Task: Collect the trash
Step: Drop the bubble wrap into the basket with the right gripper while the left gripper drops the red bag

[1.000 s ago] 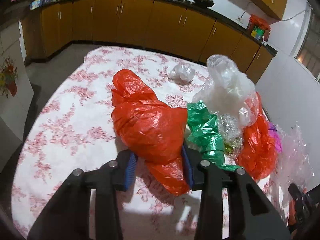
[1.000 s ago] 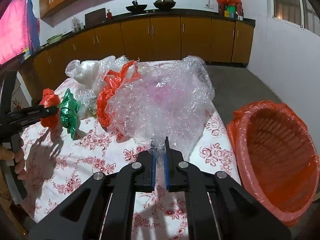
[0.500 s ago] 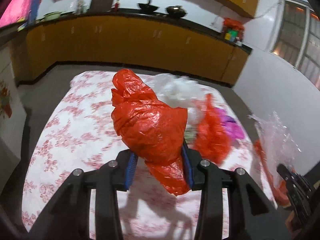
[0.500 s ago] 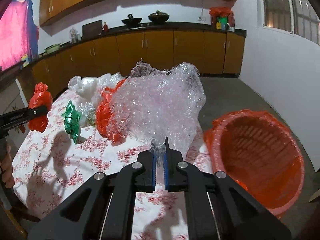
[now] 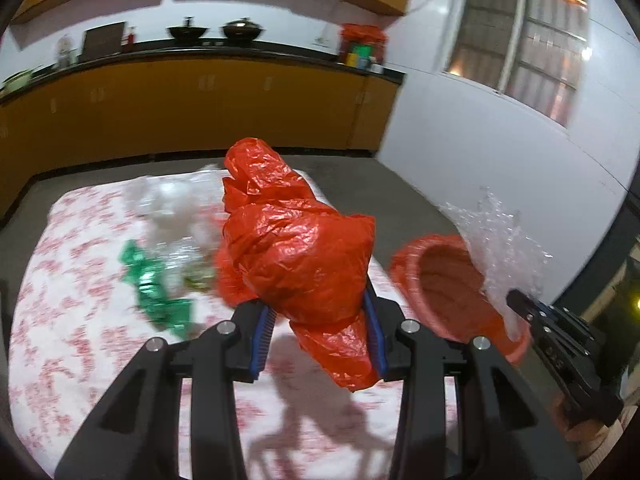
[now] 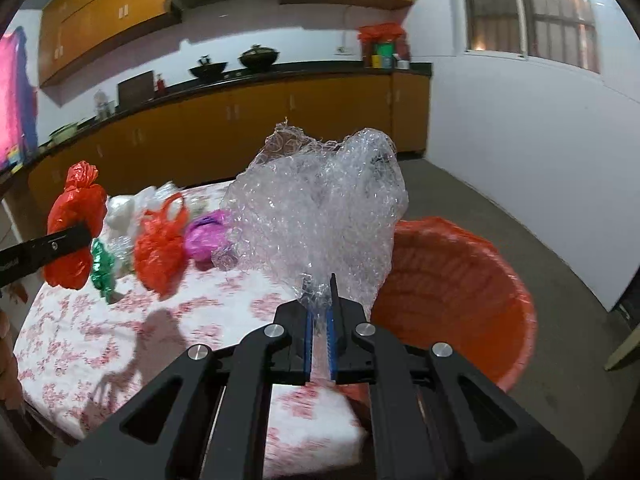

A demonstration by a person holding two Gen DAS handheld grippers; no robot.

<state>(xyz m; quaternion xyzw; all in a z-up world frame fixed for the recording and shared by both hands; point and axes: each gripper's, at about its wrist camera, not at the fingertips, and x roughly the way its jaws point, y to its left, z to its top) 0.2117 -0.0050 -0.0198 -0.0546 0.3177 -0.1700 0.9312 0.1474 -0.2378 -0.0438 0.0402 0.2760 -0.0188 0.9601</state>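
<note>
Left wrist view is smeared by motion blur across the far half of the table (image 5: 80,360), so the white and clear plastic (image 5: 172,204) and the green foil wrapper (image 5: 156,292) lying there are hard to make out in detail. The left gripper (image 5: 318,328) has its blue-padded jaws clamped on a crumpled red plastic bag (image 5: 296,248), which is lifted off the flowered tablecloth and hides the table edge behind it. At the right of that view the red-lined bin (image 5: 440,288) stands on the floor just past the table's corner, its near rim cut off by the other tool. Right wrist view shows the right gripper (image 6: 320,312) with its jaws pinched nearly together on the lower edge of a sheet of bubble wrap (image 6: 320,216); the sheet billows upward and covers part of the table and the bin's (image 6: 460,288) left rim. Left on the tablecloth are a second red bag (image 6: 160,244), a magenta wad (image 6: 206,236), the green wrapper (image 6: 102,268) and pale plastic (image 6: 124,208), bunched together toward the far side. The near part of the cloth (image 6: 200,320) is bare, and grey floor opens to the right of the bin up to the white wall.
</note>
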